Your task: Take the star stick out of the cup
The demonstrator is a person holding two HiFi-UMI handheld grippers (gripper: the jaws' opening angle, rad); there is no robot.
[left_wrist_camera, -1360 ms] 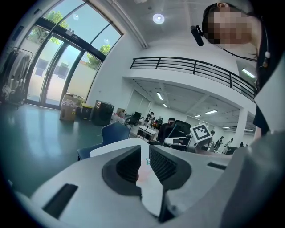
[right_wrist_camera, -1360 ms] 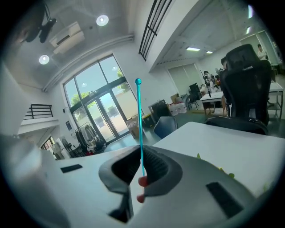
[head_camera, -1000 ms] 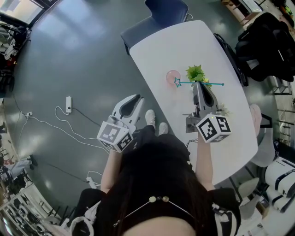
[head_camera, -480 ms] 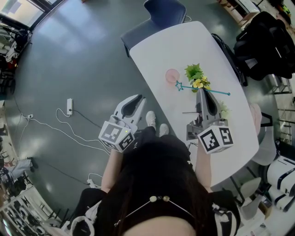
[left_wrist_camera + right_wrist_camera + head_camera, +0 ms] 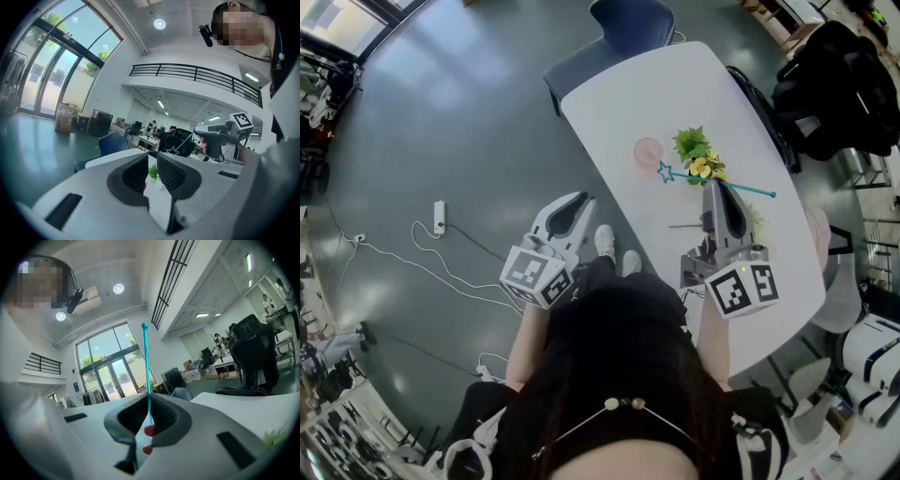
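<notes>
The teal star stick (image 5: pixel 717 182) hangs level above the white table (image 5: pixel 628 94), its star end (image 5: pixel 664 172) just beside the pink cup (image 5: pixel 648 151) and outside it. My right gripper (image 5: pixel 713 187) is shut on the stick's middle. In the right gripper view the stick (image 5: pixel 146 371) rises from between the fingers of the right gripper (image 5: pixel 149 404) to its ball tip. My left gripper (image 5: pixel 577 199) is shut on nothing and hangs off the table over the floor. From the left gripper view the star (image 5: pixel 176 150) shows beyond the left gripper (image 5: pixel 152 161).
A small green plant with yellow flowers (image 5: pixel 697 152) stands just right of the cup, under the stick. A blue chair (image 5: pixel 619 28) sits at the table's far end, a dark chair (image 5: pixel 764 103) along its right side. Cables and a power strip (image 5: pixel 440 212) lie on the floor.
The right gripper has drawn back a little toward me with the stick. The star end has moved away from the cup's rim and the far end has swung right. The left gripper stayed put.
</notes>
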